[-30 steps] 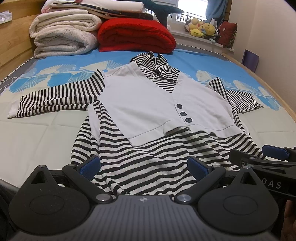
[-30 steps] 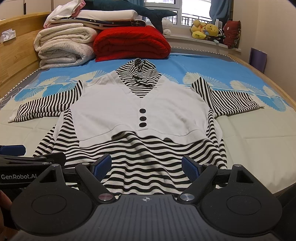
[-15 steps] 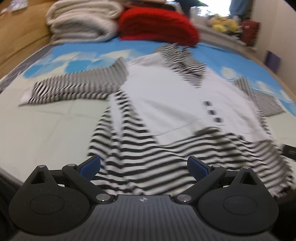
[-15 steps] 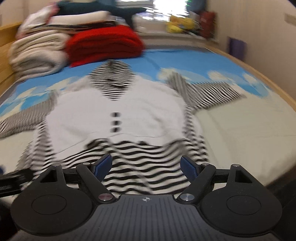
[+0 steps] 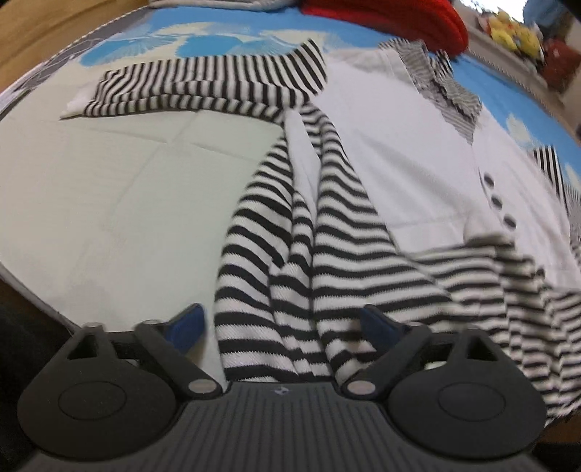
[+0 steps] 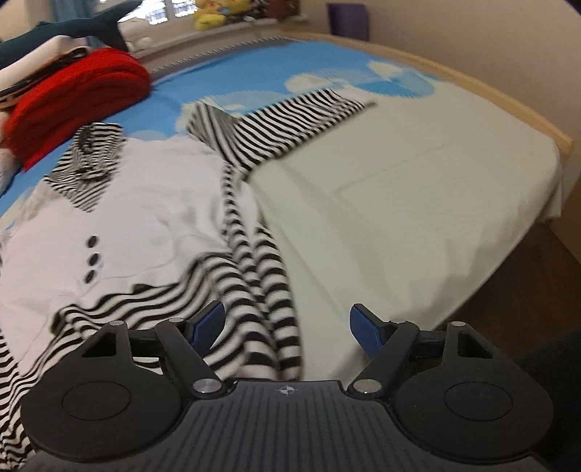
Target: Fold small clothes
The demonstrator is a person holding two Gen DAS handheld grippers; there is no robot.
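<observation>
Striped top (image 5: 417,188), 1 garment, 3 buttons (image 5: 497,201), left tongs (image 5: 283,326), right tongs (image 6: 287,323), both agape

Beige wall (image 6: 454,32), wooden bed frame (image 6: 515,105)

Knit striped top (image 5: 326,232), matt cloth bedsheet (image 5: 109,203)

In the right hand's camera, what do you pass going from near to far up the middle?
Right gripper → striped hem → striped sleeve → blue sheet → yellow plush toys.
</observation>
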